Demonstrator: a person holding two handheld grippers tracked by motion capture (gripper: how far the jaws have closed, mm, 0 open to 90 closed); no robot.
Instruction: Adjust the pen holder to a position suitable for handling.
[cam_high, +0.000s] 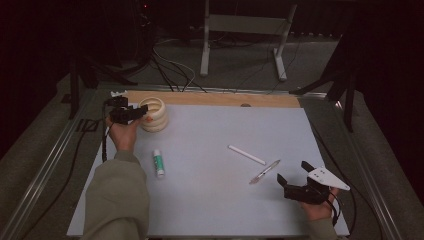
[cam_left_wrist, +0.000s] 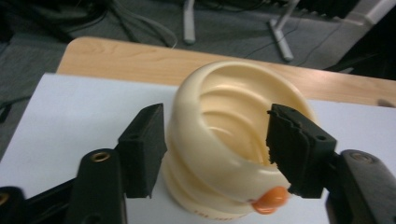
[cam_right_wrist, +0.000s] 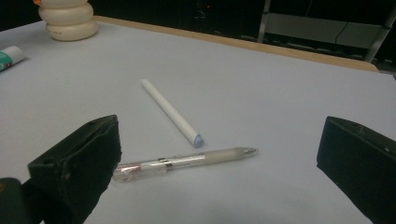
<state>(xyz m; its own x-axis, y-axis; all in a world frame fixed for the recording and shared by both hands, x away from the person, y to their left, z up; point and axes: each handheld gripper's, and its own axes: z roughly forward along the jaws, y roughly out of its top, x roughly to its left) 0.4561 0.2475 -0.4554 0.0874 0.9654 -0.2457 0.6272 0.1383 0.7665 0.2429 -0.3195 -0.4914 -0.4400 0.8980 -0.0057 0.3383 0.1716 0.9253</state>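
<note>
A cream ribbed cup (cam_high: 154, 115) with an orange spot low on its side stands at the mat's far left. My left gripper (cam_high: 127, 114) is at its rim. In the left gripper view (cam_left_wrist: 215, 121) one jaw stands against the cup's (cam_left_wrist: 224, 154) outer wall and the other reaches over the rim into the opening, with a gap left between them. My right gripper (cam_high: 292, 172) rests open near the front right. Ahead of its (cam_right_wrist: 219, 135) jaws a clear pen (cam_right_wrist: 184, 161) lies on the mat, with a white stick (cam_right_wrist: 170, 112) just beyond.
A glue stick (cam_high: 158, 162) with a green label lies on the pale mat (cam_high: 215, 200) left of centre. A wooden strip (cam_high: 225, 98) runs along the far edge. Metal stand legs (cam_high: 205, 50) and cables sit on the floor beyond.
</note>
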